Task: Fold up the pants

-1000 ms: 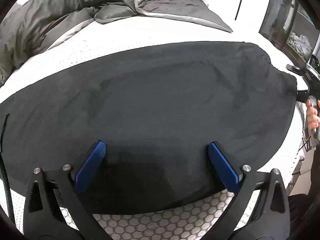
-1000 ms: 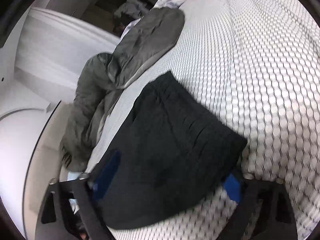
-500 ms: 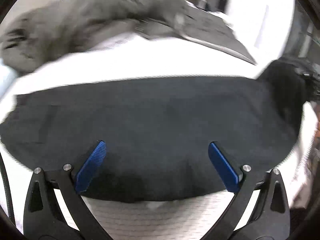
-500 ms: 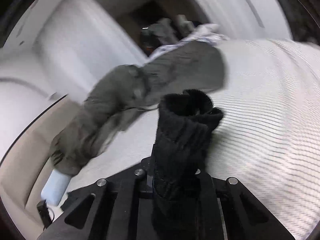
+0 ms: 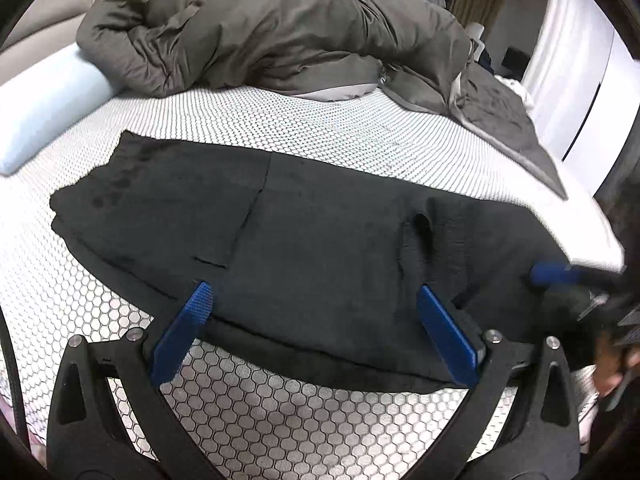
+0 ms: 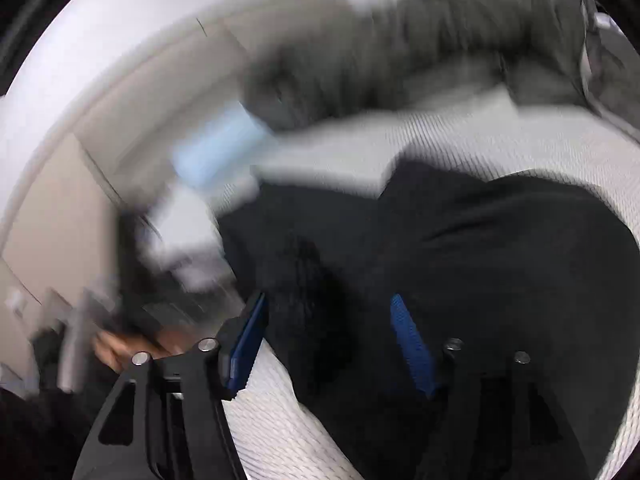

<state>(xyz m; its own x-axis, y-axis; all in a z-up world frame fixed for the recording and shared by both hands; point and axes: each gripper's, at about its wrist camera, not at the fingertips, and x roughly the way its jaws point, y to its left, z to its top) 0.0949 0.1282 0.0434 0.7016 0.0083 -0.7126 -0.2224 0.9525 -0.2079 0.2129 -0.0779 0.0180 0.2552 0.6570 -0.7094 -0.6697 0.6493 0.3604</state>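
Matt black fleecy cloth pants (image 5: 320, 240) on honeycomb-textured white mattress cover (image 5: 280, 128) (crumpled, faintly sheened grey duvet (image 5: 260, 32) behind)

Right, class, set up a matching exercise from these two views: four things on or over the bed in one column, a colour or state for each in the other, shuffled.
Column one:
1. pants
2. duvet
3. pillow
4. left tongs

Column two:
a. pale blue, beside the duvet
b. open, nothing between the pads
c. black, lying flat on the honeycomb-patterned sheet
d. grey-brown, bunched in a heap

Pairs: 1-c, 2-d, 3-a, 4-b
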